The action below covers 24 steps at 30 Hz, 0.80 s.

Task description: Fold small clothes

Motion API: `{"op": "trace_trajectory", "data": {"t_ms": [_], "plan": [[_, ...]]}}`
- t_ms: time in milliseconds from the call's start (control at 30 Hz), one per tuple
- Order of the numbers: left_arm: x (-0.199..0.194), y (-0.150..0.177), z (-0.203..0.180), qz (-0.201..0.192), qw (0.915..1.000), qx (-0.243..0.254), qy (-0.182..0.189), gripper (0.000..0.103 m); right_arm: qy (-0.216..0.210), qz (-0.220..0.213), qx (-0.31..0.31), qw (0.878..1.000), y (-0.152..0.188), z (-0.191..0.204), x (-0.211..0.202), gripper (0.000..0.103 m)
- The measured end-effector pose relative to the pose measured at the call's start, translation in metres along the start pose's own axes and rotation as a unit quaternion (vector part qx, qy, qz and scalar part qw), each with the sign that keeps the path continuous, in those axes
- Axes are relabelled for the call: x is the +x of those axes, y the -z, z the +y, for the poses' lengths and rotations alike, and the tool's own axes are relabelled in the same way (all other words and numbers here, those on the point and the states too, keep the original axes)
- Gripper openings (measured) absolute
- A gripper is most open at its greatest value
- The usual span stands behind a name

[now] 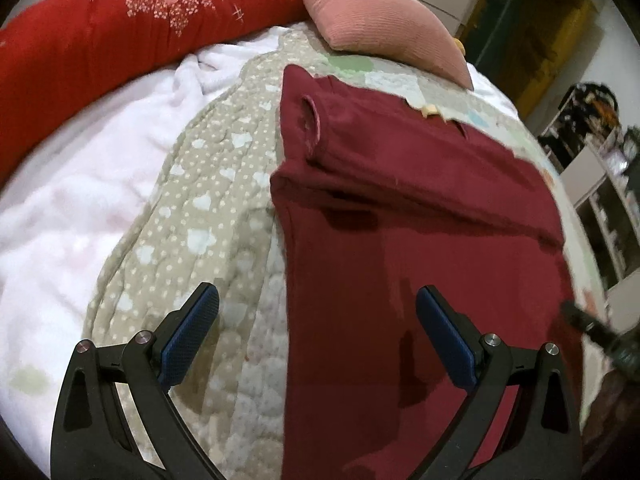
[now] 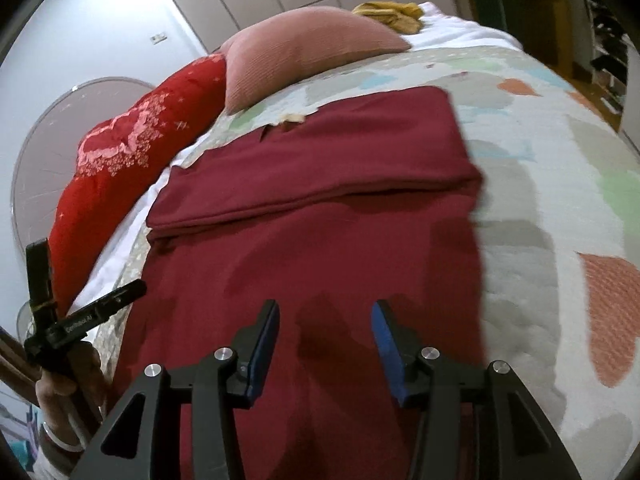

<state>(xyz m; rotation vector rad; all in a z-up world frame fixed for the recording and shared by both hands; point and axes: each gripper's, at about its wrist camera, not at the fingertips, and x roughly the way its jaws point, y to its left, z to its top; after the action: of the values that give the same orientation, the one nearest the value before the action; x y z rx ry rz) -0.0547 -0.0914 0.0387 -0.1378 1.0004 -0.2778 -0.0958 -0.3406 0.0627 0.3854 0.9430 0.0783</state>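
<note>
Lying flat on the quilted bedspread (image 2: 532, 200) of the bed: a maroon garment (image 2: 312, 208), its far part already doubled back over the near part, leaving a straight folded edge across the middle, probably to shorten it before a further fold. Showing at the left far corner, a small loop or opening (image 1: 310, 116); hard to tell what exactly.

Hovering over the near half, the right tool (image 2: 325, 346), jaws spread partway and pinching nothing, cloth only beneath. Straddling the garment's left edge, the left tool (image 1: 318, 334), jaws spread wide, also empty. Likely sitting low and near the hem, ready for gripping the next layer.

Resting at the head of the bed, well apart from the garment: a pink pillow (image 2: 304, 52) and a red embroidered quilt (image 1: 120, 20).
</note>
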Motion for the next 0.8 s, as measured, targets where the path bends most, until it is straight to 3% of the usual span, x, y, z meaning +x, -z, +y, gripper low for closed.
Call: {"op": "trace_trajectory", "data": {"t_ms": [233, 367, 500, 567, 633, 733, 800], "plan": [[0.003, -0.040, 0.011, -0.026, 0.9986, -0.042, 0.017, 0.100, 0.009, -0.018, 0.025, 0.999, -0.022, -0.010, 0.008, 0.047], [0.014, -0.065, 0.006, -0.036, 0.9990, -0.028, 0.005, 0.097, 0.018, -0.035, 0.042, 0.998, -0.038, -0.023, 0.004, 0.047], [0.034, -0.084, -0.002, -0.022, 0.9996, -0.009, -0.013, 0.076, 0.011, -0.039, 0.053, 0.998, -0.039, -0.030, 0.003, 0.047], [0.046, -0.089, -0.002, -0.007, 0.9999, -0.010, -0.010, 0.060, 0.010, -0.041, 0.054, 0.998, -0.038, -0.031, 0.002, 0.047], [0.057, -0.091, -0.004, 0.004, 0.9999, -0.004, -0.012, 0.036, 0.008, -0.046, 0.053, 0.998, -0.038, -0.032, 0.002, 0.047], [0.057, -0.092, -0.002, -0.004, 0.9997, 0.005, -0.024, 0.025, 0.016, -0.053, 0.037, 0.998, -0.043, -0.031, 0.001, 0.047], [0.054, -0.093, 0.008, -0.014, 0.9996, -0.007, -0.025, 0.022, 0.019, -0.059, 0.024, 0.998, -0.050, -0.028, 0.000, 0.047]]}}
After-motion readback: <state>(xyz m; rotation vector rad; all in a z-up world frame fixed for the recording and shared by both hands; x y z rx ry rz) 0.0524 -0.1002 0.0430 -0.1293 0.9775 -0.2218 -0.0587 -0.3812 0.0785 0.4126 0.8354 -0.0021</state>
